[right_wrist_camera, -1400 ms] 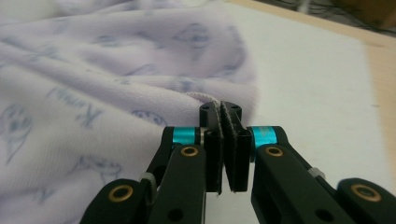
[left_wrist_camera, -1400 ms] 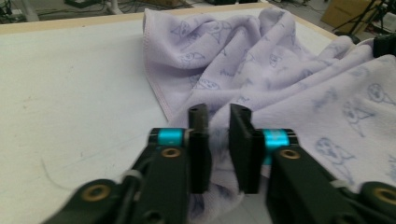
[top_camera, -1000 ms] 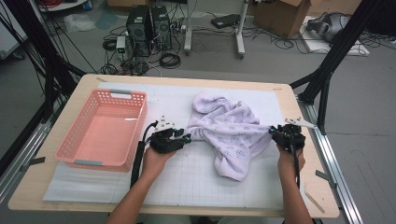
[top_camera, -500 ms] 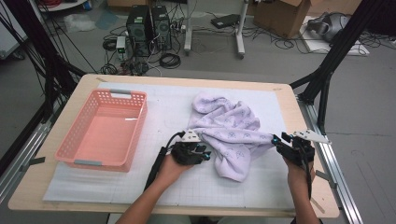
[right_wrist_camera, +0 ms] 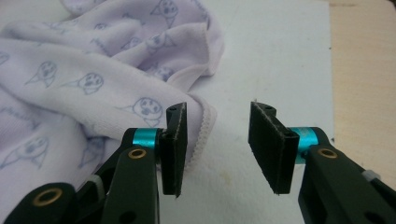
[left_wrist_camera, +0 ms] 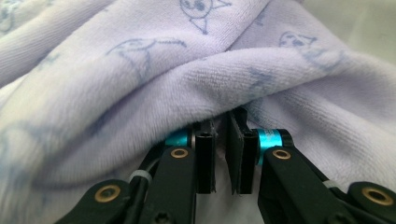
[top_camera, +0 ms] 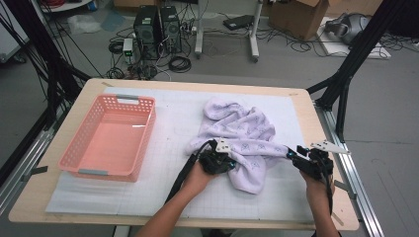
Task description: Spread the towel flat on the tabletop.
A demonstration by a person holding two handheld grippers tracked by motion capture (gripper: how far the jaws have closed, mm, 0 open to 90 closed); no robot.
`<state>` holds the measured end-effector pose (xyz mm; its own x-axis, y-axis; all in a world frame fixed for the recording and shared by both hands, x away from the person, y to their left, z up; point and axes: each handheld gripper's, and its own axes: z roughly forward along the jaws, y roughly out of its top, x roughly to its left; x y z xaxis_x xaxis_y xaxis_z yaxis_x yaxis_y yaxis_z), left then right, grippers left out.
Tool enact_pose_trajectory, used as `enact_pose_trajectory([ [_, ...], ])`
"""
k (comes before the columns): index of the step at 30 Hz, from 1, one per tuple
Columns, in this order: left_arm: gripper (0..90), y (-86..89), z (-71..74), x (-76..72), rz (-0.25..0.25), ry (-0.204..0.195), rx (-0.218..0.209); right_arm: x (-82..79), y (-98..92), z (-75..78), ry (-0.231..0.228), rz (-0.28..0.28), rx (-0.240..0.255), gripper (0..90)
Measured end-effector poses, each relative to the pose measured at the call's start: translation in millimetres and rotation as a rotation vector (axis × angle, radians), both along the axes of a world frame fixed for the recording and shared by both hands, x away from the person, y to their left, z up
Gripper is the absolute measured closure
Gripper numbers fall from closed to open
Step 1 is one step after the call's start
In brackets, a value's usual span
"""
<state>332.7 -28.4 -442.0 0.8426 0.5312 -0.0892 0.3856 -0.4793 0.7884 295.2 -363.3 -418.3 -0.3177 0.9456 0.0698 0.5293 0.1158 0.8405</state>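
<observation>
1. Left gripper (left_wrist_camera: 223,154): having just been closing, jaws now standing nearly together, pinching a fold of the lavender towel (left_wrist_camera: 140,84) between the pads; also showing in the high view (top_camera: 232,160), pressing into the towel's near-left edge.
2. Right gripper (right_wrist_camera: 217,144): jaws standing partly apart, gripping nothing, bare white mat (right_wrist_camera: 275,56) lying in the gap; towel hem (right_wrist_camera: 205,123) lying just beside and partly behind one pad; in the high view (top_camera: 291,155), sitting at the towel's right corner.
3. Towel (top_camera: 242,136): lying crumpled on the mat between the two grippers and spreading beyond them, printed with small blue faces.
4. Hands: left hand (top_camera: 197,177) and right hand (top_camera: 316,190) clasping the grippers from the near side.
5. Pink basket (top_camera: 79,148): standing well apart, out beyond the left gripper.
6. Table (top_camera: 316,123): wooden rim showing around the mat.
</observation>
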Motion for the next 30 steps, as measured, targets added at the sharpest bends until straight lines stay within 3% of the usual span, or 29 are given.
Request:
enact_pose_trajectory([
  [6, 81.9, 39.8, 5.3, -10.1, 0.035, 0.012, -0.079, -19.4, 3.9, -6.4, 0.055, 0.076, -0.021, 60.5],
  [11, 82.2, 72.0, 3.9, -16.5, 0.081, 0.012, -0.105, -33.0, 0.7, -1.1, 0.039, 0.090, -0.001, 65.7],
  [14, 82.2, 87.2, 3.3, -20.7, 0.115, 0.010, -0.129, -35.2, 2.8, -1.0, 0.052, 0.129, 0.029, 72.6],
  [17, 82.2, 101.9, 3.5, -23.9, 0.144, 0.002, -0.143, -31.4, 16.2, -9.2, 0.088, 0.191, 0.015, 74.5],
  [20, 82.4, 112.8, 5.6, -26.2, 0.169, -0.004, -0.155, -23.7, 34.5, -18.9, 0.133, 0.239, 0.013, 72.4],
  [24, 82.4, 123.0, 9.9, -28.6, 0.186, -0.018, -0.155, -11.3, 60.1, -25.0, 0.163, 0.250, 0.016, 58.1],
  [26, 82.4, 128.3, 10.6, -29.3, 0.196, -0.022, -0.154, -6.1, 74.4, -28.3, 0.171, 0.252, -0.019, 56.6],
  [27, 82.4, 130.6, 10.6, -29.8, 0.203, -0.024, -0.161, -5.6, 81.1, -28.5, 0.146, 0.247, -0.066, 58.5],
  [29, 82.4, 135.4, 10.4, -30.1, 0.213, -0.026, -0.162, -5.3, 88.4, -27.2, 0.140, 0.257, -0.112, 68.6],
  [30, 82.4, 136.7, 10.0, -30.0, 0.215, -0.026, -0.165, -5.9, 88.9, -27.1, 0.145, 0.263, -0.108, 70.7],
])
